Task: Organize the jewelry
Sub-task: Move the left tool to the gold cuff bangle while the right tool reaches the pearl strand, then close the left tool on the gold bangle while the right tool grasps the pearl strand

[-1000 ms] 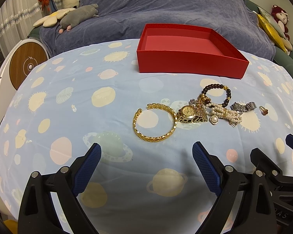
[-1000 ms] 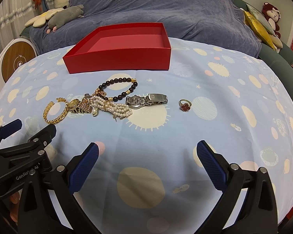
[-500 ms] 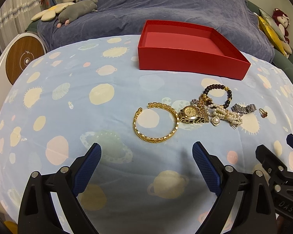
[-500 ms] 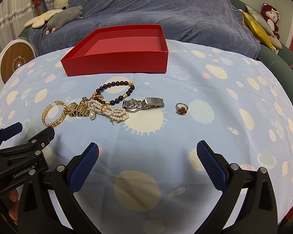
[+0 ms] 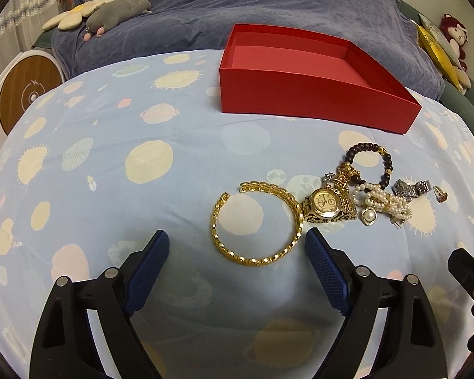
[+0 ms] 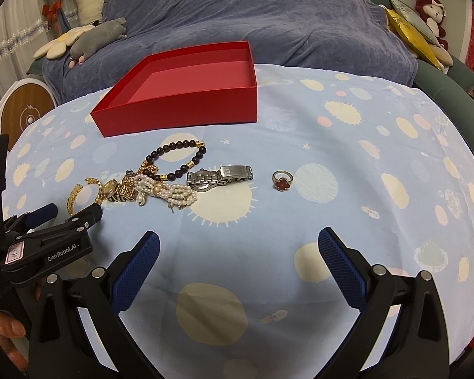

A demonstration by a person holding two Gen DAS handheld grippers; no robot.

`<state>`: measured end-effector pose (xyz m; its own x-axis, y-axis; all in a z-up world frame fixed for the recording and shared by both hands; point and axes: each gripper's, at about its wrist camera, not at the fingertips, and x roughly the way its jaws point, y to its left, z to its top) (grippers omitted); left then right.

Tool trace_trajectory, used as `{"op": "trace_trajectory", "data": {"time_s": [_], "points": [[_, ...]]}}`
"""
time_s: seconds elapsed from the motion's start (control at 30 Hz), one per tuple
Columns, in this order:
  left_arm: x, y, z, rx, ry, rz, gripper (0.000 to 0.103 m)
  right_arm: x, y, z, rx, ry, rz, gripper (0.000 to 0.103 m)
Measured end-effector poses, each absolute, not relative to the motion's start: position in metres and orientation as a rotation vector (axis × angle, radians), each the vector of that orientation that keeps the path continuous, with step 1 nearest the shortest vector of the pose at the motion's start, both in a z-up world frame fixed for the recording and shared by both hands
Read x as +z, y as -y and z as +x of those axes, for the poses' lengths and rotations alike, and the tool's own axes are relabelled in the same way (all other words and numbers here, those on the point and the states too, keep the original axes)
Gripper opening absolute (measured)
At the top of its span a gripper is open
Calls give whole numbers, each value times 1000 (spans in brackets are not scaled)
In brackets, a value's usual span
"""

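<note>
Jewelry sits bunched mid-desk before the empty red box (image 5: 303, 94), presumably awaiting sorting into it. Left tongs (image 5: 237, 271) are closing, nothing pinched yet, the gold bangle (image 5: 256, 222) just ahead, lying flat, its gap toward the far-left corner. Right tongs (image 6: 238, 271) gape, empty.

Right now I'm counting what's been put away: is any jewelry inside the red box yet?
No. The red box shows only its bare pink floor, while the ring and silver watch lie on the cloth outside it.
</note>
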<state>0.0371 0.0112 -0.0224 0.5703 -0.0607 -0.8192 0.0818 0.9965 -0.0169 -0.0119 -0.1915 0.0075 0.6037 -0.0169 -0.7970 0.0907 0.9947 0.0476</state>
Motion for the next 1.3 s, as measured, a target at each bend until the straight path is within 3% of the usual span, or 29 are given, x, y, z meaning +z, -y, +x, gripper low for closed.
{"op": "trace_trajectory", "data": {"time_s": [0.13, 0.2, 0.4, 0.53, 0.6, 0.67, 1.1, 1.17, 1.3], "points": [[-20, -11, 40, -112, -946, 22, 68, 6, 192, -11, -63, -925, 87, 98], [-18, -10, 39, -131, -940, 25, 54, 6, 193, -10, -63, -927, 89, 98], [-15, -10, 39, -157, -952, 1, 54, 4, 192, -8, -37, -931, 98, 98], [-5, -20, 38, -135, -947, -34, 54, 5, 180, 1, 59, -937, 51, 84], [2, -24, 38, -122, -926, -32, 55, 6, 170, 10, 123, -938, 2, 84], [7, -28, 38, -109, -912, -30, 55, 6, 160, 18, 175, -936, -58, 72], [9, -31, 38, -133, -926, -54, 55, -7, 129, 48, 380, -948, -205, 59], [8, -31, 38, -135, -930, -55, 55, -12, 129, 55, 390, -967, -207, 46], [6, -34, 40, -133, -940, -67, 55, -19, 132, 57, 405, -995, -206, 43]]}}
